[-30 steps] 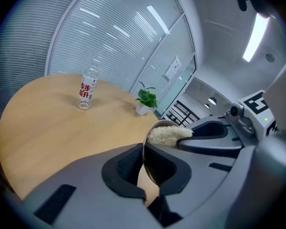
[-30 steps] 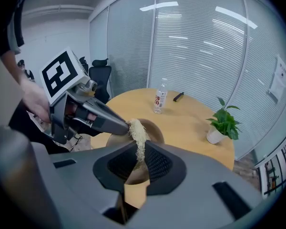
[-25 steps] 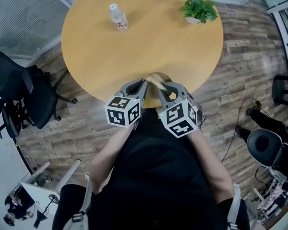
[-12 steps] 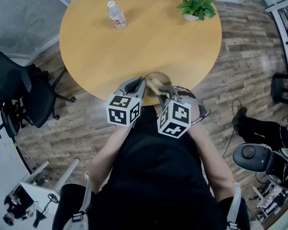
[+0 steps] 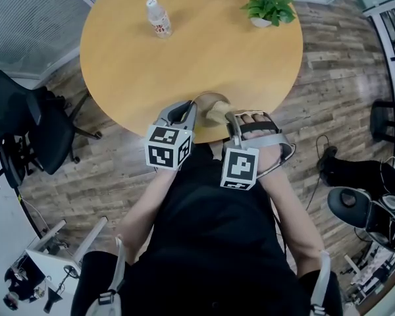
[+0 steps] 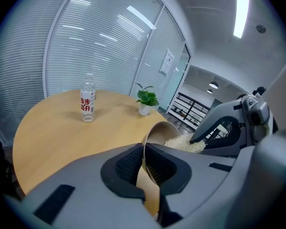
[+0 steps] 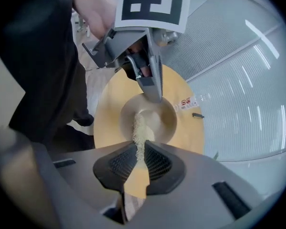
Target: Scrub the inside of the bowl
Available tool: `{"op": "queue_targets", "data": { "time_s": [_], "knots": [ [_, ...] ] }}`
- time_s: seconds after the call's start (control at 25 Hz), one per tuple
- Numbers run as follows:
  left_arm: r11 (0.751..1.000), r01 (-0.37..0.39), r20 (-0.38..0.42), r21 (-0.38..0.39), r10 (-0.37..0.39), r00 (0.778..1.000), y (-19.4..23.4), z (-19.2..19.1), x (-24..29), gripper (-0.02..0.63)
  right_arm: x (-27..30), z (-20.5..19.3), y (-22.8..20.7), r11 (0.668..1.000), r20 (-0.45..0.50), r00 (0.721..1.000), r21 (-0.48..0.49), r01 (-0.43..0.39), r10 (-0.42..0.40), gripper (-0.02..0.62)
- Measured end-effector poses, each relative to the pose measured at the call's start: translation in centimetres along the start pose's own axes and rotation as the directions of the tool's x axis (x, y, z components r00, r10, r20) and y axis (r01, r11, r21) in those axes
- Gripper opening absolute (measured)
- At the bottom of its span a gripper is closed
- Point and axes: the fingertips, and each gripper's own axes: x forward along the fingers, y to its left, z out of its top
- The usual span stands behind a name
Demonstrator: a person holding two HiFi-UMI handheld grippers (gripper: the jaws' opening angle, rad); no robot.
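Bowl (image 5: 212, 101) (image 6: 158, 130) (image 7: 164, 119): tan and round, at the near edge of the round wooden worktop (image 5: 184, 58) (image 6: 62, 132) (image 7: 190, 137), right in front of the person. In the left gripper view it looks tipped, mouth toward the right tool. I cannot tell whether its base rests on the worktop.

Scrub pad (image 5: 218, 113) (image 6: 185, 144) (image 7: 140, 133): pale, fibrous, sitting inside the bowl against its inner wall.

Left tool (image 5: 193, 108) (image 6: 144, 168) (image 7: 152, 87): jaws closed onto the bowl's thin rim, one pad inside the wall and one outside. The rim runs edge-on between them.

Right tool (image 5: 232, 120) (image 6: 214, 128) (image 7: 139, 159): jaws clamped on the scrub pad, whose free end reaches down into the bowl. It points steeply down into the bowl from the person's side. The two tools sit close together, each on its own side of the bowl.

Further out on the worktop:
- A clear water bottle (image 5: 159, 18) (image 6: 87, 104) (image 7: 193, 101) with a red label stands upright at the far left, well apart from the bowl.
- A small potted plant (image 5: 268, 5) (image 6: 145, 100) stands at the far right.

Off the worktop: a black office chair (image 5: 26, 127) stands on the wood-plank floor (image 5: 329, 64) to the left.
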Motion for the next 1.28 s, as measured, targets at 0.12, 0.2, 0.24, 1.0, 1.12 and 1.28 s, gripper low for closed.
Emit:
{"op": "queue_targets", "data": {
  "time_s": [0.12, 0.2, 0.24, 1.0, 1.12, 1.28],
  "knots": [
    [1.0, 0.007, 0.013, 0.003, -0.007, 1.0, -0.3, 0.5, 0.0, 0.025, 0.3, -0.4, 0.0, 1.0, -0.033, 0.999, -0.015, 0.015, -0.015, 0.048],
    [1.0, 0.012, 0.023, 0.006, -0.012, 1.0, -0.6, 0.9, 0.0, 0.026, 0.6, -0.5, 0.5, 1.0, -0.05, 0.999, -0.009, 0.0, 0.0, 0.048],
    [1.0, 0.014, 0.026, 0.005, -0.014, 1.0, -0.7, 1.0, -0.1, 0.026, 0.7, -0.4, 0.8, 1.0, -0.055, 0.998, -0.003, -0.01, 0.009, 0.048],
    [0.998, 0.036, 0.068, -0.042, -0.033, 0.997, -1.4, 1.3, -0.7, 0.029, 0.5, 3.2, -0.5, 0.825, 0.177, 0.984, 0.554, -0.113, 0.016, 0.048],
    [0.999, 0.024, 0.091, -0.032, -0.021, 0.996, -1.2, 1.7, -1.0, 0.028, 0.8, 3.5, 0.7, 0.836, 0.188, 0.98, 0.527, -0.151, 0.058, 0.048],
    [1.0, 0.009, 0.086, -0.011, -0.008, 0.996, -1.1, 1.9, -1.0, 0.028, 1.1, 3.3, 1.4, 0.865, 0.167, 0.982, 0.478, -0.155, 0.084, 0.048]
  ]
}}
